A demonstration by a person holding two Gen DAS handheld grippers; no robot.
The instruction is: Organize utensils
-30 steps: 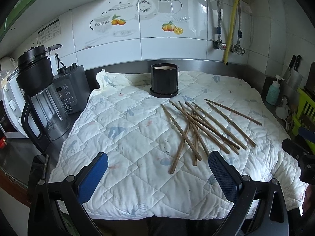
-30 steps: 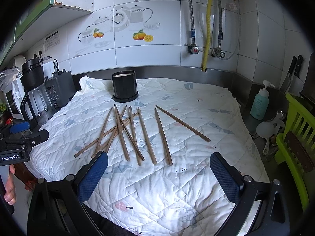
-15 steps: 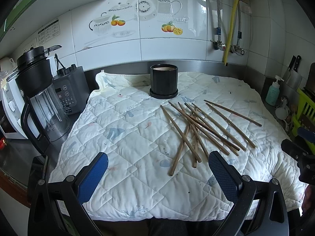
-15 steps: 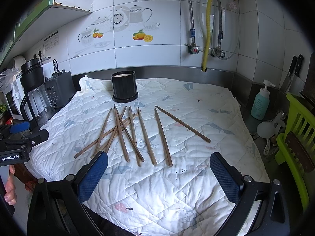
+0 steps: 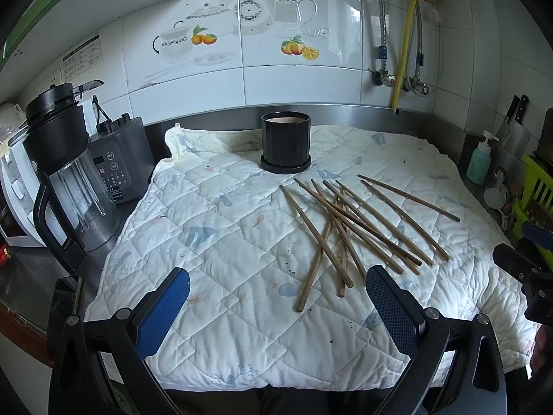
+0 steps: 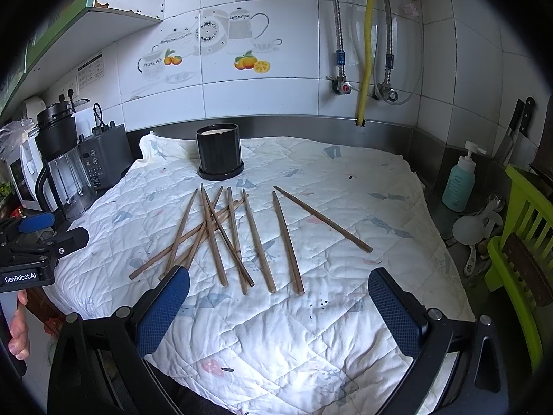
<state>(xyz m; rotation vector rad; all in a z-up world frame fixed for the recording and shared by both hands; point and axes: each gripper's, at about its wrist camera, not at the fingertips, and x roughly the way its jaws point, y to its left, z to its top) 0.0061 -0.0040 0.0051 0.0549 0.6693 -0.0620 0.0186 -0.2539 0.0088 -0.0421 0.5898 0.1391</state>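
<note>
Several brown wooden chopsticks [image 5: 359, 228] lie loose and partly crossed on a white quilted cloth [image 5: 221, 228]; they also show in the right wrist view [image 6: 238, 238]. A black round holder [image 5: 285, 147] stands upright on a black saucer behind them, also in the right wrist view [image 6: 219, 154]. My left gripper [image 5: 278, 306] is open and empty, above the cloth's near edge, short of the chopsticks. My right gripper [image 6: 276, 306] is open and empty, just in front of the chopstick ends.
A blender [image 5: 65, 176] and a dark appliance base [image 5: 119, 159] stand left of the cloth. A soap bottle [image 6: 459, 181], knives [image 6: 516, 128] and a green rack [image 6: 525, 242] are on the right. Pipes [image 6: 366, 45] run down the tiled wall.
Both grippers have shifted only slightly; the view has hardly moved. Nothing was taken hold of and the chopsticks lie as before.
</note>
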